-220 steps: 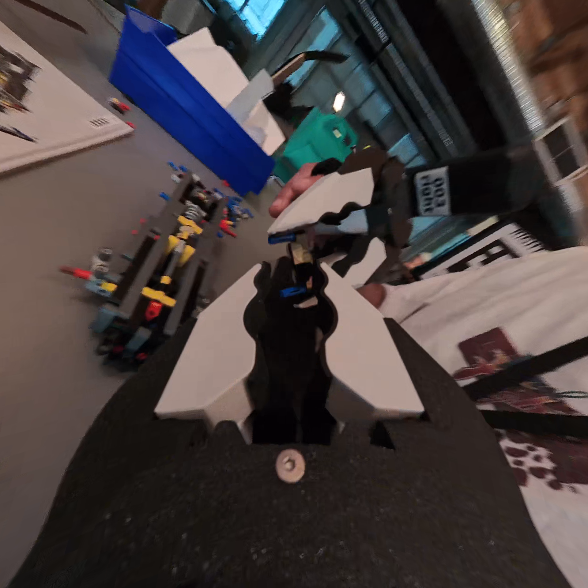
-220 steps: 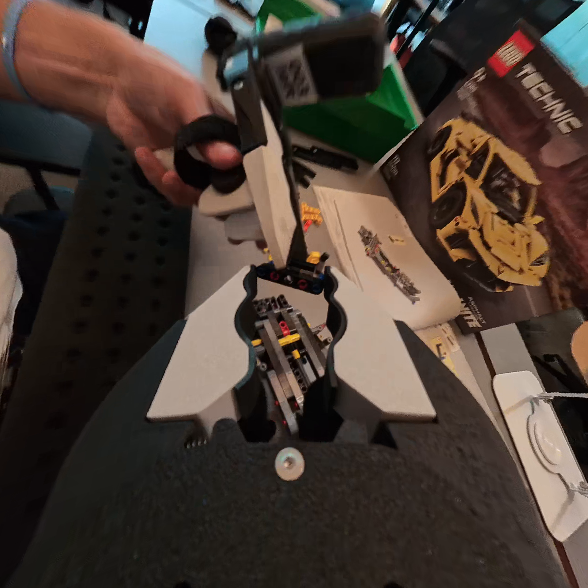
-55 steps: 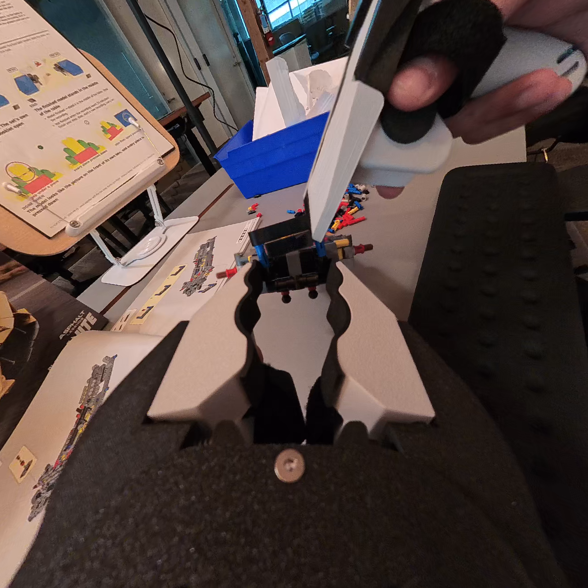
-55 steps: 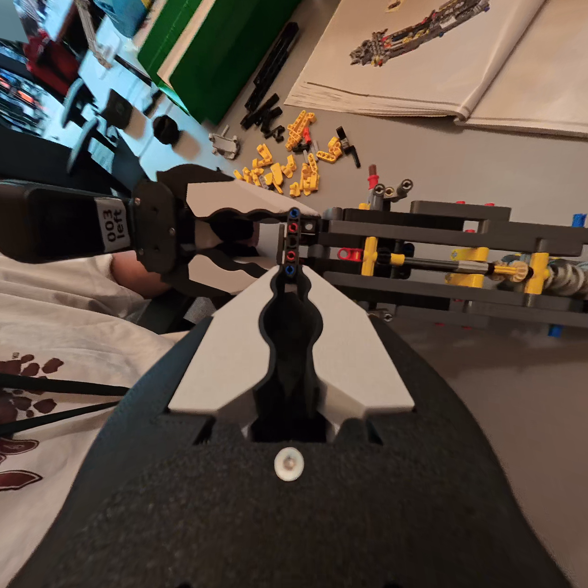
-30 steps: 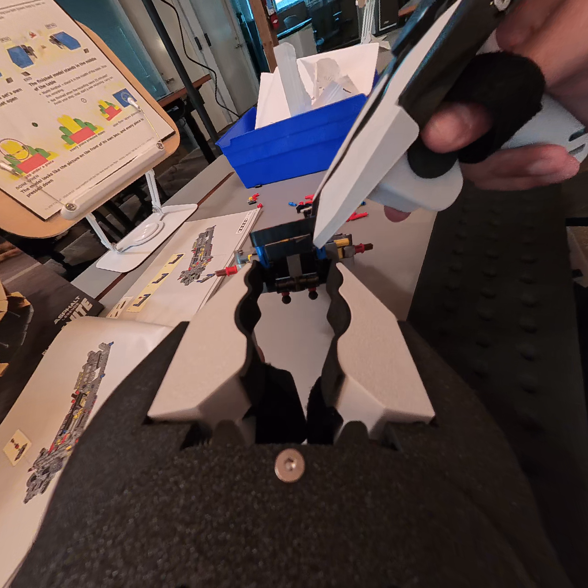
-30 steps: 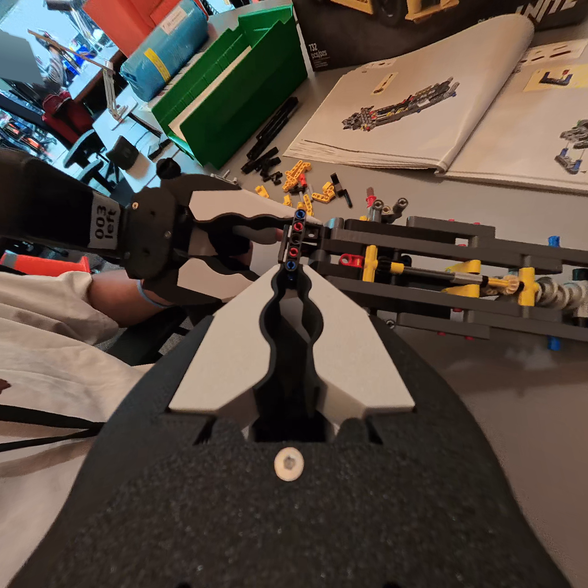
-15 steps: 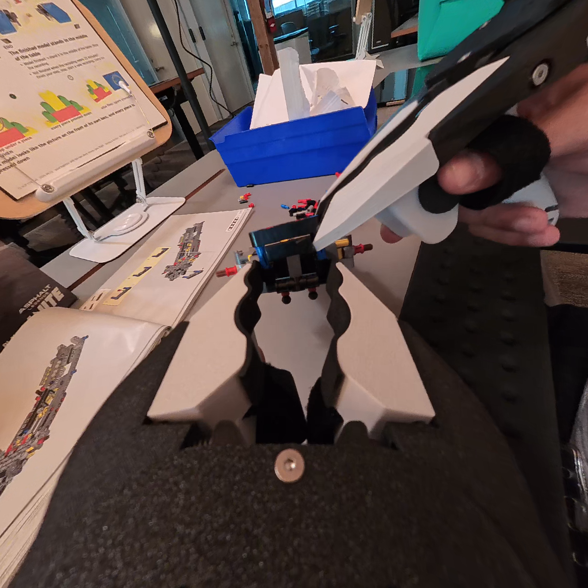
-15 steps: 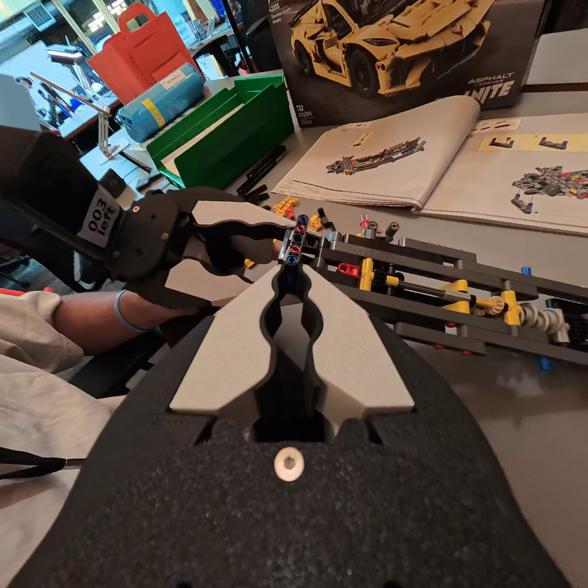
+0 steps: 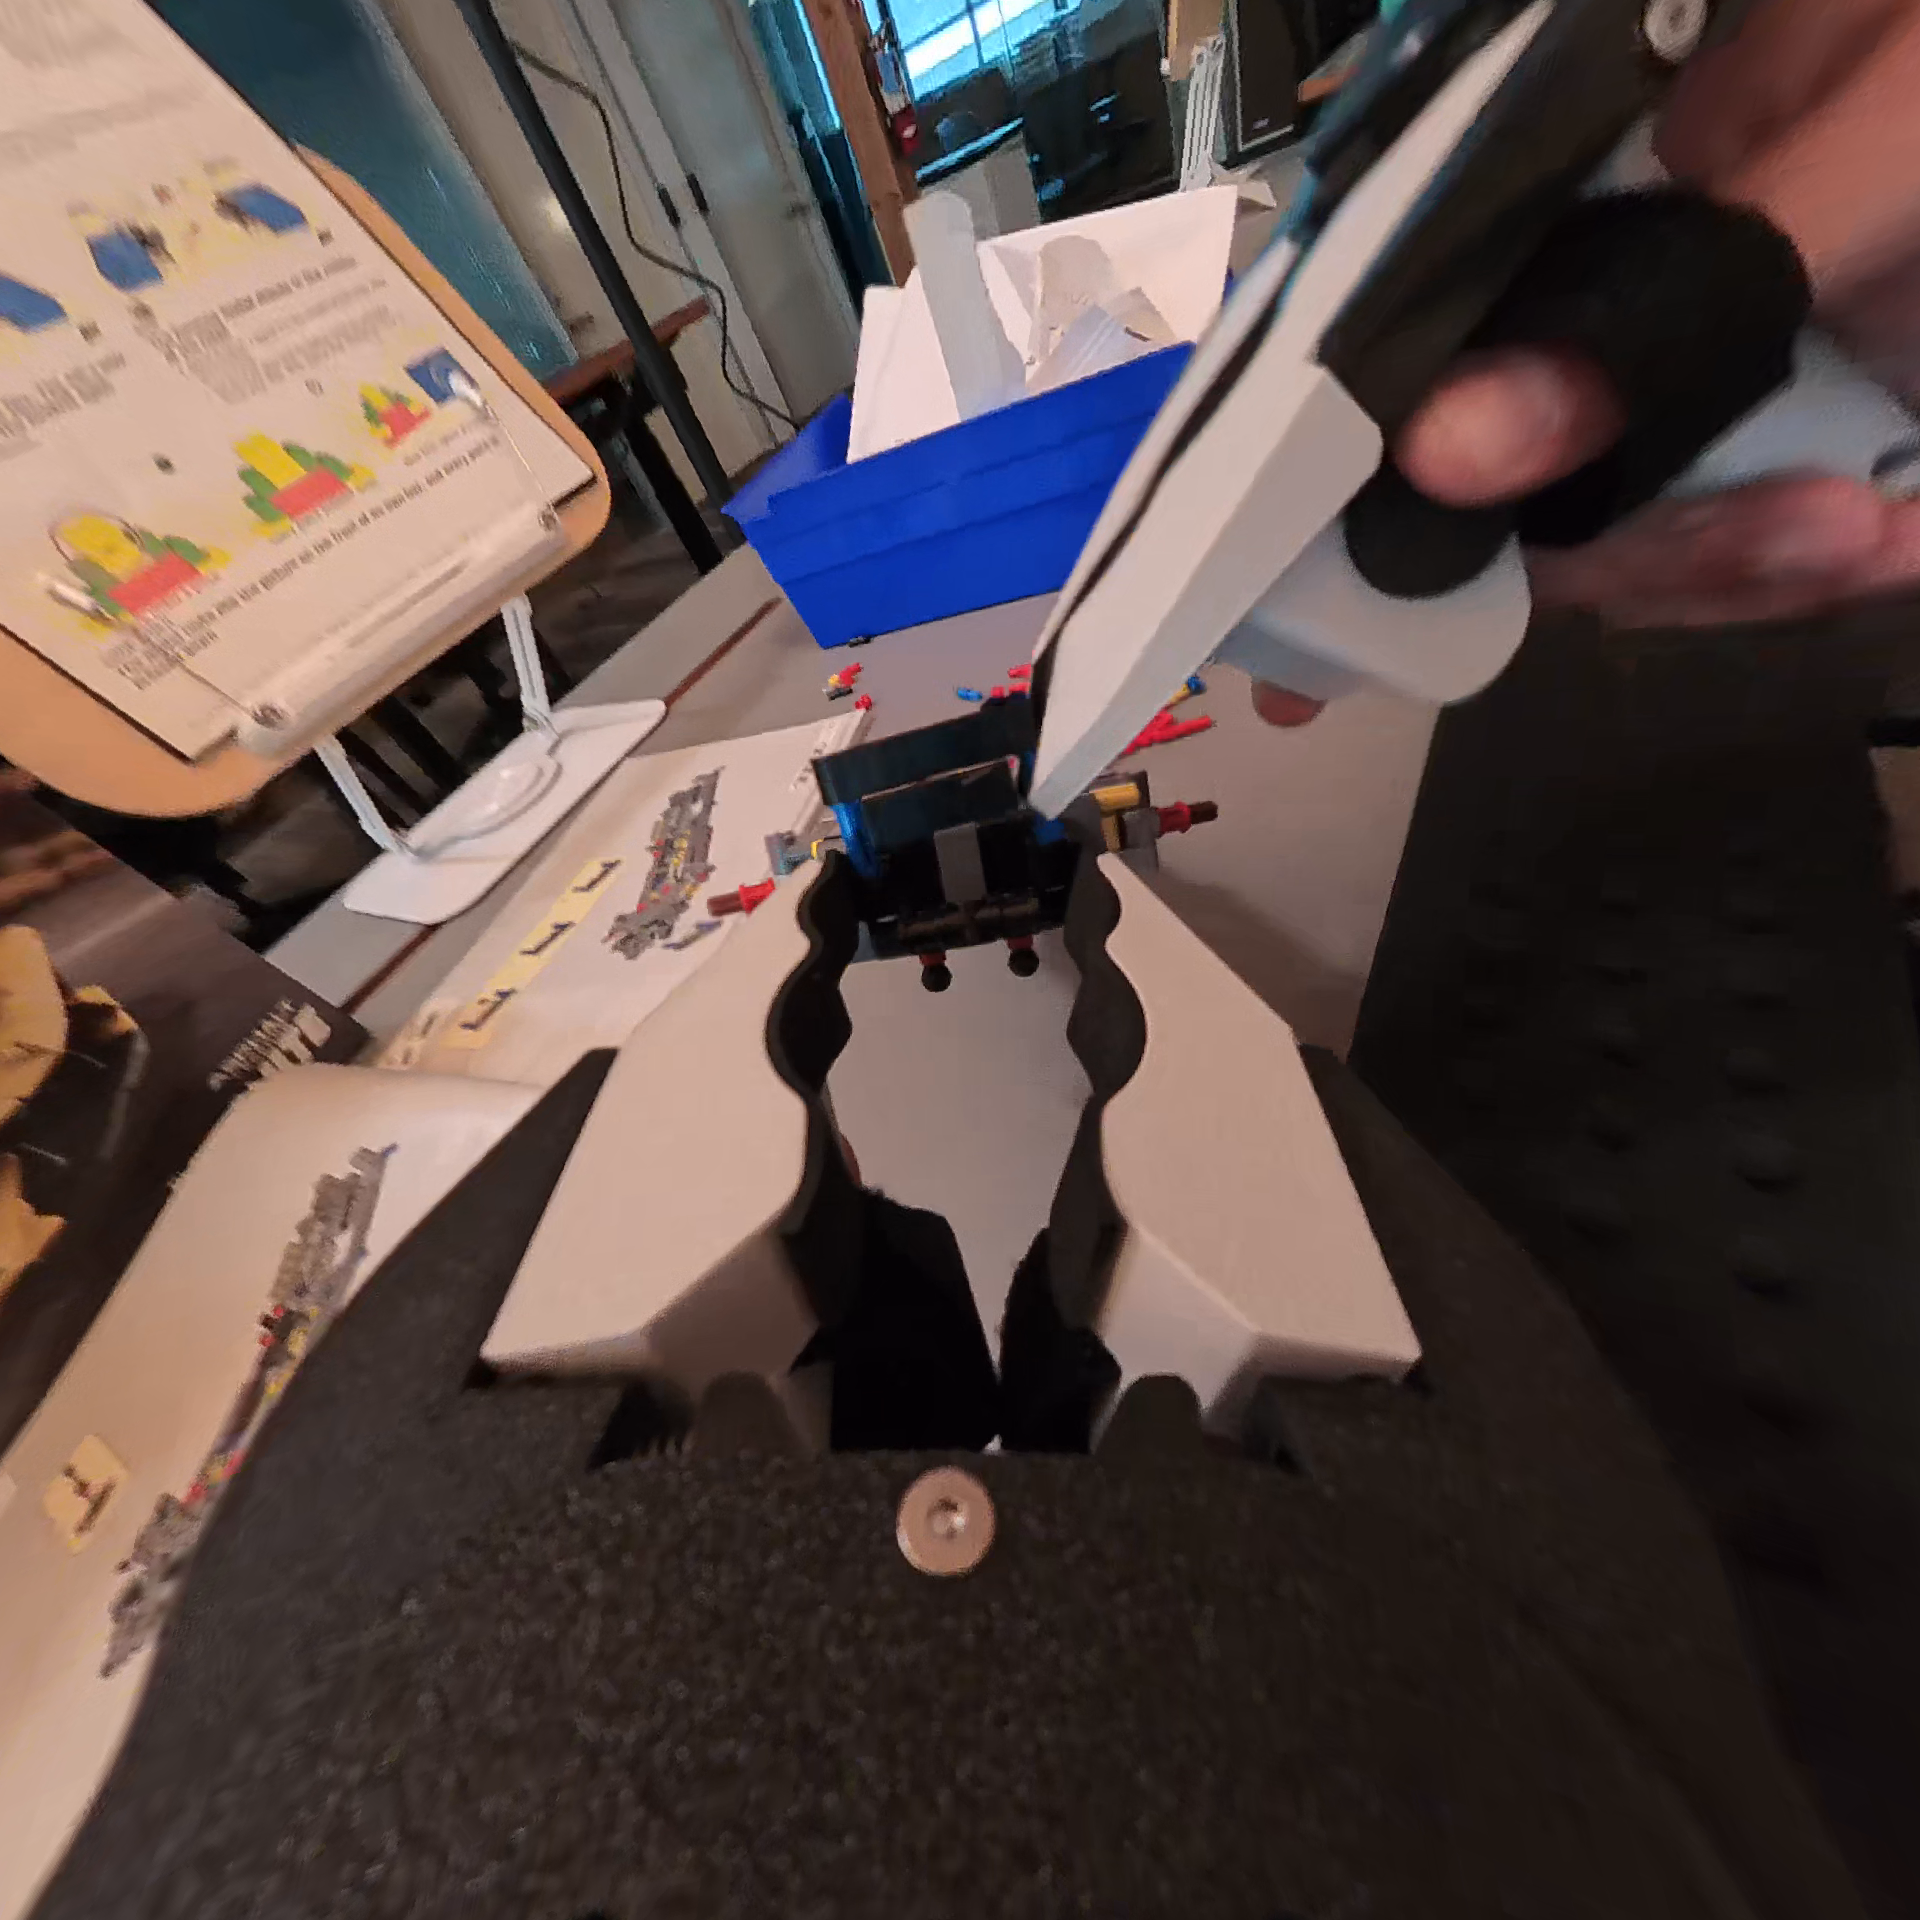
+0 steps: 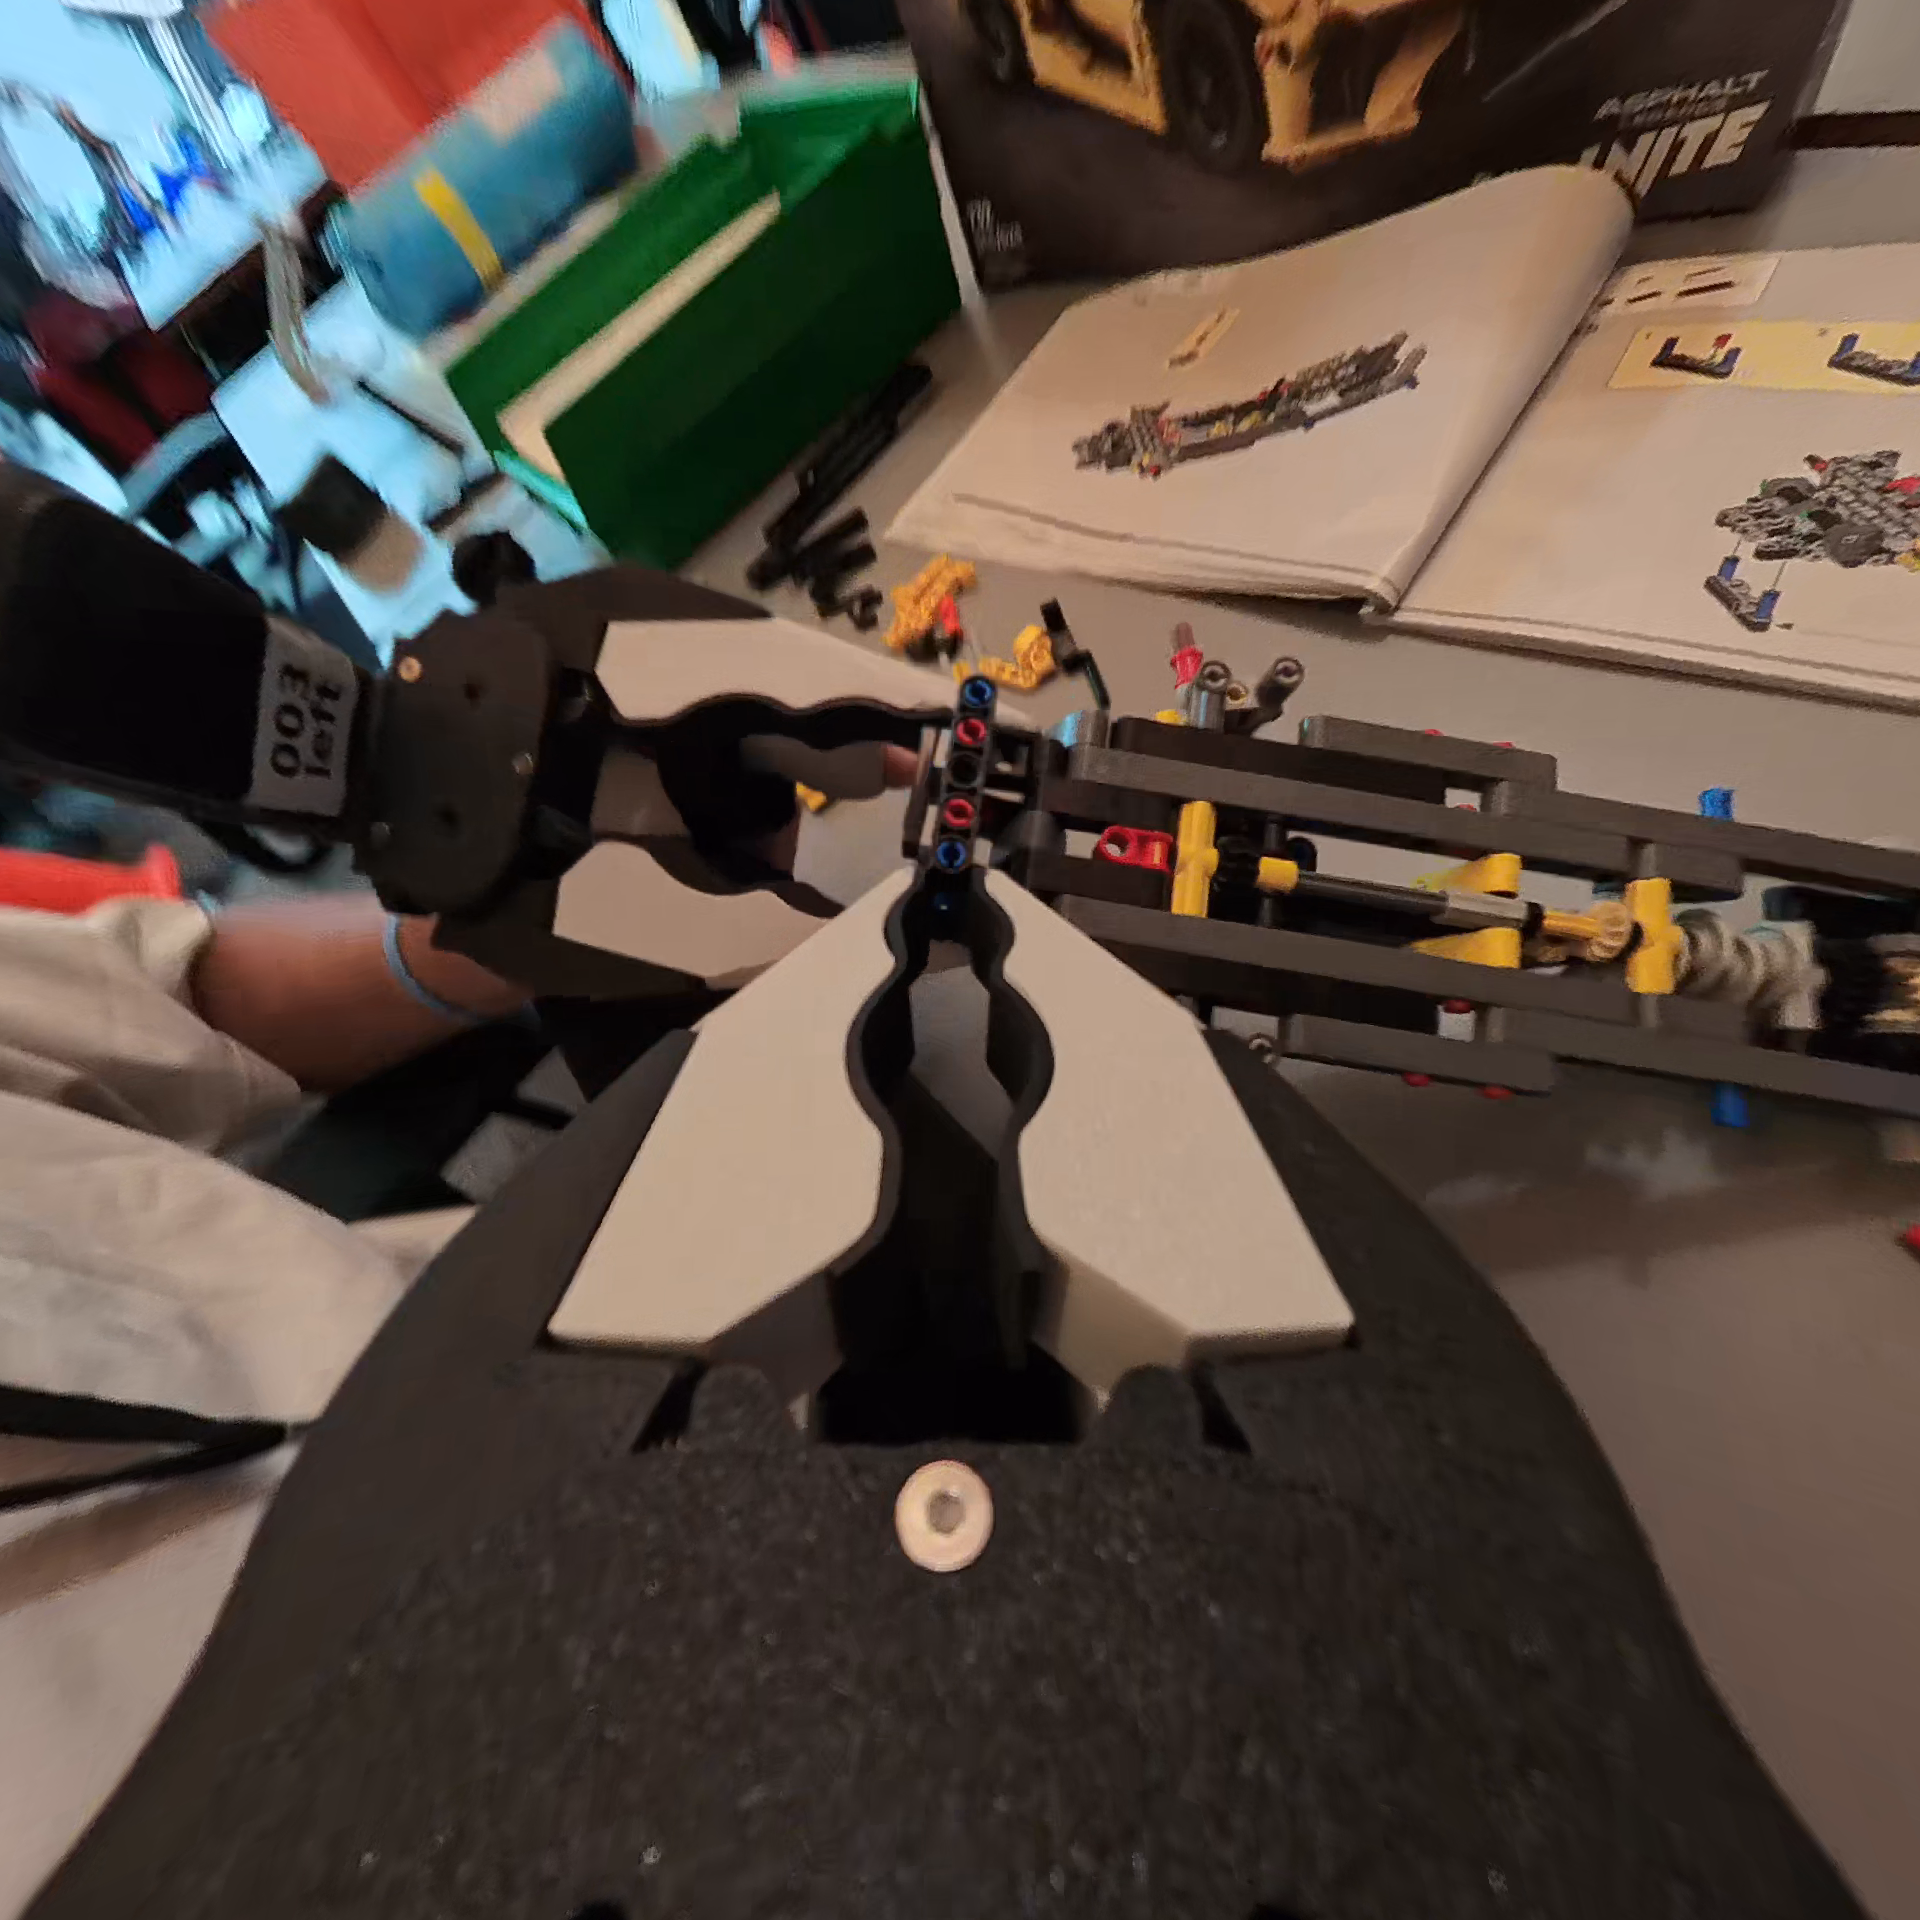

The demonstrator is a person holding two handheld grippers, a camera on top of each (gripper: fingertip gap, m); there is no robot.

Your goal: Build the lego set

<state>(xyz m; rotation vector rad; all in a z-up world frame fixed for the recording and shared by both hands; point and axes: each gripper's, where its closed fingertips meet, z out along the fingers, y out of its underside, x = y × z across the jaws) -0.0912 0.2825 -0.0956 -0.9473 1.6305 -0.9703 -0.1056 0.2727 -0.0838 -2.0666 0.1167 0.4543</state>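
Note:
The long dark grey lego chassis with yellow and red parts lies on the grey table. My left gripper is shut on its near end; it also shows in the right wrist view, coming from the left. My right gripper is shut on the lower end of a short black beam with red and blue pins. The beam stands upright against the chassis end. In the left wrist view the right gripper comes down from the upper right onto that end.
An open instruction booklet and the set's box lie behind the chassis. A green bin, loose yellow pieces and black pieces are to the left. A blue bin, small red and blue pins and a sign on a stand are farther off. Less than 4 cm separates the two grippers' tips.
Both grippers keep their holds. Over the last second the right gripper's handle has swung and both views have tilted a little. Seven seconds ago the small beam was held up in the air.

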